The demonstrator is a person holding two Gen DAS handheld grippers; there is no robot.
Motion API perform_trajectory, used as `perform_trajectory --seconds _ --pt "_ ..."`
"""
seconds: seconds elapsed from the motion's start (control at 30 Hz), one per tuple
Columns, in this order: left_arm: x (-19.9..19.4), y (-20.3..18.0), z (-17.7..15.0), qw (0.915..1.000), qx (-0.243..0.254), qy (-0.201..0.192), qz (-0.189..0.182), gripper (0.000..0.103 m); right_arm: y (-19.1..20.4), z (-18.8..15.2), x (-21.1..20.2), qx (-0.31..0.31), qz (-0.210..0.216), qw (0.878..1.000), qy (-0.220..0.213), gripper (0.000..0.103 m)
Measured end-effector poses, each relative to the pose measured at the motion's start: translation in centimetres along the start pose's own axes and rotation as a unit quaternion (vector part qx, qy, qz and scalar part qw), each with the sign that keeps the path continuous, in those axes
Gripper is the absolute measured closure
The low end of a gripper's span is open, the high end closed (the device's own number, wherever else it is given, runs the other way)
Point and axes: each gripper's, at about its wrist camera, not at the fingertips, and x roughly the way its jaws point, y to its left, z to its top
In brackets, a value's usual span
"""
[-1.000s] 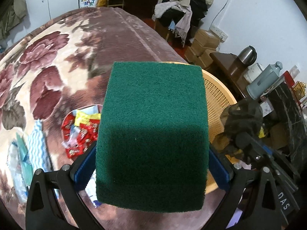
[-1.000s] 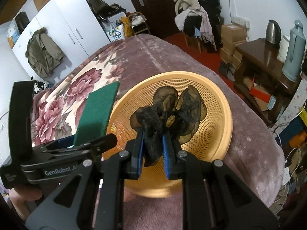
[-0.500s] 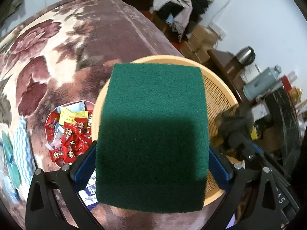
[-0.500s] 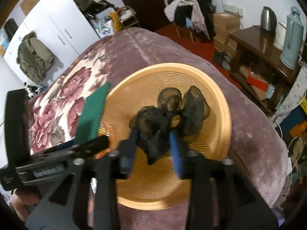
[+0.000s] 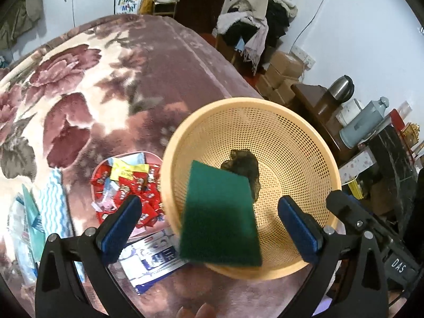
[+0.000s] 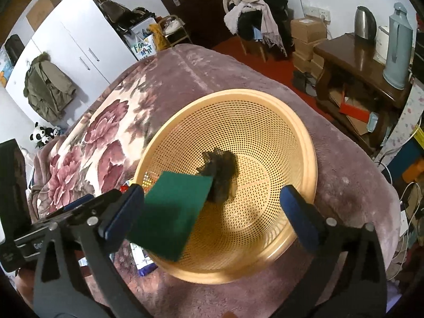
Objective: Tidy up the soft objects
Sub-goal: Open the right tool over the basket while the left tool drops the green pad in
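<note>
Since a second ago both grips have let go: green scouring pad (image 5: 221,216), then clamped between the left gripper's (image 5: 209,224) blue pads, now loose and tilted between spread fingers, touching neither, blurred, over the near rim of the basket; black mesh scrunchie (image 6: 221,176), then pinched by the right gripper (image 6: 212,213), now lying on the floor of the round orange perforated basket (image 6: 278,137), its near edge hidden behind the pad; right jaws have just been opening and stand wide, nothing between them but the basket below; basket resting on a plush mauve floral blanket (image 5: 87,87) covering the bed; just left of the basket, a pink dish of red and yellow sweet wrappers (image 5: 127,185); printed blue-and-white packets (image 5: 155,259) beside the dish, nearer the left gripper; on the dark wooden side table (image 6: 352,63) beyond, a steel kettle (image 6: 365,25) and a grey-blue thermos flask (image 6: 398,45); fingertips of a person's hand (image 5: 196,312) at the bottom edge of the left view.
</note>
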Motion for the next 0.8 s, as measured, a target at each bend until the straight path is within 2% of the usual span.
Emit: perform_trajectory --seconds 0.33,0.8 --pt "-2.0 2.7 -1.9 0.9985 0.004 -0.002 0.055 0.0 2.5 -1.3 -0.9 -0.038 -0.022 0.999 0.004 0.0" --pt "-3.6 7.2 -5.3 0.9966 -0.013 0.01 0.08 0.0 5.0 -3.9 -1.4 -0.067 -0.043 0.997 0.017 0.0"
